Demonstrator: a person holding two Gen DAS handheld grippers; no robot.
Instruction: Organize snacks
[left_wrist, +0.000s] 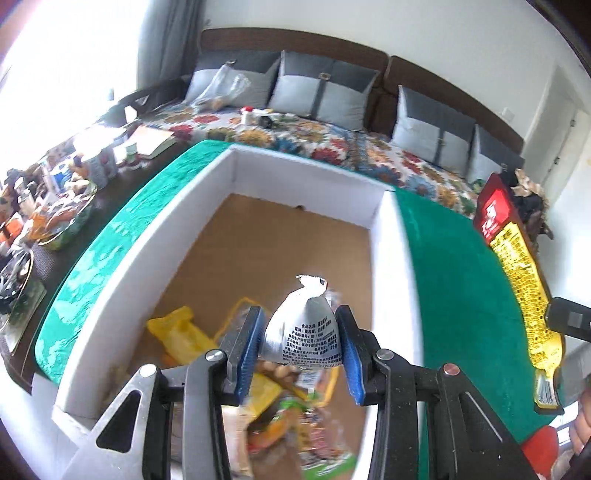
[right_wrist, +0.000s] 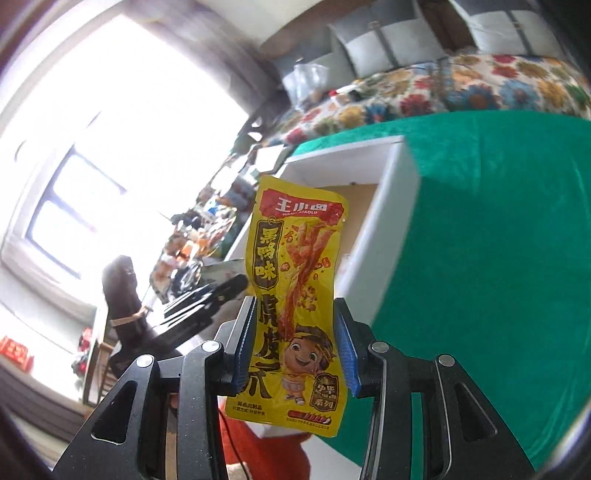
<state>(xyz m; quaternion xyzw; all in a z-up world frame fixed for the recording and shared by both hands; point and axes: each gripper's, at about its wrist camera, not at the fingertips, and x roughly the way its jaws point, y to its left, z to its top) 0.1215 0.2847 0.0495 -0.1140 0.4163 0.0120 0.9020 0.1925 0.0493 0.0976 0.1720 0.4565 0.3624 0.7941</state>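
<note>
My left gripper (left_wrist: 301, 345) is shut on a small white snack packet (left_wrist: 303, 332) with black print, held over the near end of a white box (left_wrist: 391, 258) with a brown floor. Several snack packets (left_wrist: 288, 417) and a yellow one (left_wrist: 177, 332) lie in the box below it. My right gripper (right_wrist: 295, 343) is shut on a yellow snack packet (right_wrist: 295, 295) with a cartoon boy, held upright above the green cloth, right of the box (right_wrist: 388, 184). That packet also shows at the right in the left wrist view (left_wrist: 517, 273).
The box sits on a green cloth (left_wrist: 454, 280) over a table. A sofa with a floral cover (left_wrist: 332, 136) and grey cushions stands behind. A dark side table (left_wrist: 55, 206) at the left holds jars, trays and clutter. A bright window (right_wrist: 92, 147) is at the left.
</note>
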